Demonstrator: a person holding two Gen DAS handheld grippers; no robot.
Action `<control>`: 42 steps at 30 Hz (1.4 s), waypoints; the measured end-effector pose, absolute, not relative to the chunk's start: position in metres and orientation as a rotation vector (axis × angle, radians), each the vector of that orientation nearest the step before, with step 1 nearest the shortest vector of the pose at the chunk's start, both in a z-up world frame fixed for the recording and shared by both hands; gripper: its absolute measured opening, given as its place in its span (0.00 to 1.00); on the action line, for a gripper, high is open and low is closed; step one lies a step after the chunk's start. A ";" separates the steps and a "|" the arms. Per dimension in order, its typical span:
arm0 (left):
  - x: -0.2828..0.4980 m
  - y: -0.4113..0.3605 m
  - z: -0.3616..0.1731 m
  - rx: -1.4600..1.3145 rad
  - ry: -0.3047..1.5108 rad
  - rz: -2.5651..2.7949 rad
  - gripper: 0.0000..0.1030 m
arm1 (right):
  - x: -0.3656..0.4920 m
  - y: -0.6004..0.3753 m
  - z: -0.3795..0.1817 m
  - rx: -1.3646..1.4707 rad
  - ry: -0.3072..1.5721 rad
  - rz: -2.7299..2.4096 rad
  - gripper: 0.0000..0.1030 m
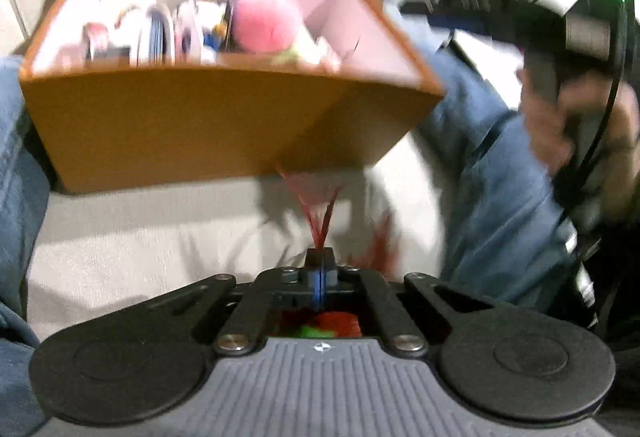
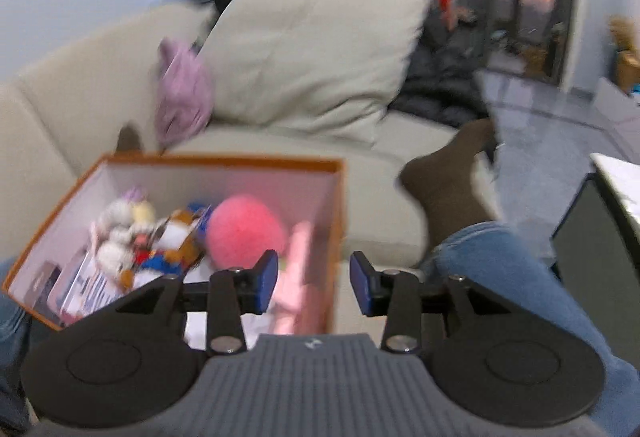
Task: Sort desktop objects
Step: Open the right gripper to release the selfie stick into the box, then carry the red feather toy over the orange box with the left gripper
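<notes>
L gripper (image 1: 319, 257) jaws pressed together, pinching thin red feathers (image 1: 320, 225) that stick out ahead of its tips; orange box (image 1: 192, 125) just beyond, w/ pink ball (image 1: 266, 23) inside. R gripper (image 2: 313, 283) spread, nothing between pads; box ahead-left, pink ball just past left pad.

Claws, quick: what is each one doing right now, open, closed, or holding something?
Left claw: closed on thin dark red strands.
Right claw: open, nothing between its pads.
</notes>
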State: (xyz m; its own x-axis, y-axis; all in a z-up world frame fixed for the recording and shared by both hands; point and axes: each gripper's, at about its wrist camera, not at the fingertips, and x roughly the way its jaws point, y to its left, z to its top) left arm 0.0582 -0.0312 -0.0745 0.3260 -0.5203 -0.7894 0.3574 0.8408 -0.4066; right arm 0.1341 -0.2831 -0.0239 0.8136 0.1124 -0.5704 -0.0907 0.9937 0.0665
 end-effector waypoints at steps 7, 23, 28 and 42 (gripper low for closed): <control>0.077 -0.025 -0.002 -0.243 0.931 -0.584 0.00 | 0.113 -0.323 -0.027 0.077 0.524 -0.032 0.41; 0.141 -0.069 0.060 -0.260 0.750 -0.592 0.00 | 0.103 -0.337 -0.045 0.166 0.508 0.005 0.41; 0.152 -0.073 0.054 -0.254 0.754 -0.572 0.00 | 0.104 -0.336 -0.048 0.167 0.515 0.029 0.41; 0.152 -0.079 0.067 -0.227 0.689 -0.581 0.00 | 0.105 -0.327 -0.056 0.150 0.549 0.056 0.41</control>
